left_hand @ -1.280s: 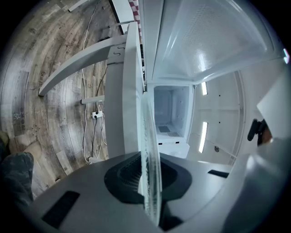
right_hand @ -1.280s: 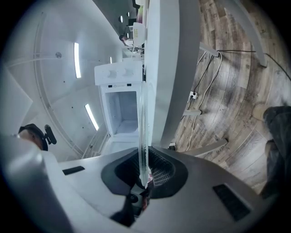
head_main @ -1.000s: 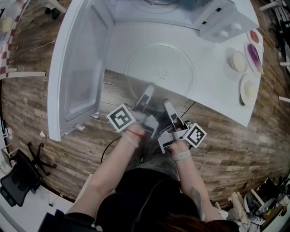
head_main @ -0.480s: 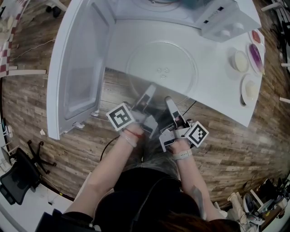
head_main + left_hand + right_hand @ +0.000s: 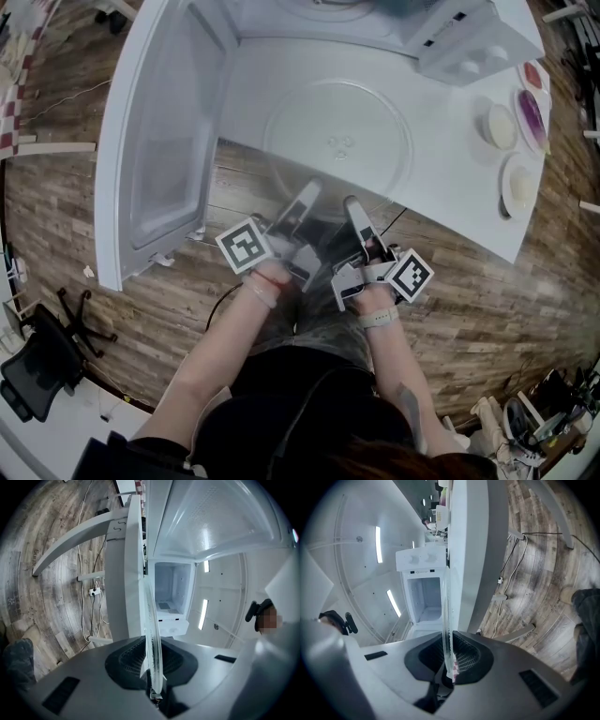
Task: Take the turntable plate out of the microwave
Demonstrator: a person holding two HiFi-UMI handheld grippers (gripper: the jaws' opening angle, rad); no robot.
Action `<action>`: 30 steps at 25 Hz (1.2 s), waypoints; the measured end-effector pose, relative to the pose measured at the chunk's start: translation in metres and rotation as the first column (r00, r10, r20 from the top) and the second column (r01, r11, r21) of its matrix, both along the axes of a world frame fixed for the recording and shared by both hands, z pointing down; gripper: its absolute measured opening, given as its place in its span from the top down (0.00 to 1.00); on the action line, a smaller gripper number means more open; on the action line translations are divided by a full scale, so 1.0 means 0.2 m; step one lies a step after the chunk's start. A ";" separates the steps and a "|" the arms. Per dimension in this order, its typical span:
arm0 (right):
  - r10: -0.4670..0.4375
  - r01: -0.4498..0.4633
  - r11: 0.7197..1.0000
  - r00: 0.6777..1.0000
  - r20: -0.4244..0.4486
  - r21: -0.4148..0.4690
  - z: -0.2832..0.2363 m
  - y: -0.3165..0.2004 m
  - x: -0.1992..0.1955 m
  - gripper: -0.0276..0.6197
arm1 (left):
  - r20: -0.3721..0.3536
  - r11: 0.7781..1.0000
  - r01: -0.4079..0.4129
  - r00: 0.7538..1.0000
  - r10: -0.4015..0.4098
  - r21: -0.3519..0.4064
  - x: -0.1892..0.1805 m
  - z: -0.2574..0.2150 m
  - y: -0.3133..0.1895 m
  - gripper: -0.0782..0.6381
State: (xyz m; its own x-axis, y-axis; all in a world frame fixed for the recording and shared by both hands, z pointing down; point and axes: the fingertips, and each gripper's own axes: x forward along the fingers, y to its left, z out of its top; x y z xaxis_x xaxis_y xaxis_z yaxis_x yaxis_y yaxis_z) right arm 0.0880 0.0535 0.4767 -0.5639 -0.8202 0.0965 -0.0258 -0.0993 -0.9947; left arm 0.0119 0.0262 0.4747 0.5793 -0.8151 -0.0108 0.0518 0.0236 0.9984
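The clear glass turntable plate (image 5: 337, 131) is outside the microwave (image 5: 441, 42) and held level over the white table (image 5: 450, 187), with its near rim past the table's front edge. My left gripper (image 5: 305, 194) is shut on the near rim at the left. My right gripper (image 5: 353, 208) is shut on the same rim just to the right. In the left gripper view the plate (image 5: 151, 620) shows edge-on, clamped in that gripper (image 5: 153, 672). The right gripper view shows the plate (image 5: 446, 616) the same way in its gripper (image 5: 449, 660).
The microwave door (image 5: 164, 141) stands wide open at the left and reaches past the table's front edge. Several small dishes (image 5: 514, 183) sit at the table's right end. The empty microwave cavity (image 5: 169, 590) lies straight ahead. Wooden floor (image 5: 487, 309) lies below, and a black chair (image 5: 42, 370) stands at the lower left.
The left gripper has turned a little, and its marker cube has shifted slightly left. The plate and the right gripper have kept their place.
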 end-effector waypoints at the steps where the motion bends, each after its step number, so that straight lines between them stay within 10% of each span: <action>1: 0.001 -0.001 1.000 1.000 0.001 0.000 0.00 0.00 0.00 0.90 | -0.006 1.000 0.000 1.000 0.000 -0.003 0.00 0.00 0.01 0.84; 30: -0.030 0.025 0.998 0.997 0.076 0.057 -0.01 -0.04 0.01 0.89 | -0.132 0.998 0.021 0.991 -0.029 -0.062 -0.01 0.01 0.04 0.84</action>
State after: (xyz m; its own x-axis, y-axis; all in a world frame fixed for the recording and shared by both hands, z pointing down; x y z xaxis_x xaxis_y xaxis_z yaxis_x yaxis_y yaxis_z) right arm 0.0901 0.0461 0.4747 -0.5903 -0.8071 0.0070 0.0487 -0.0442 -0.9978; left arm 0.0099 0.0344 0.4758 0.5555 -0.8307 -0.0369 0.1853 0.0804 0.9794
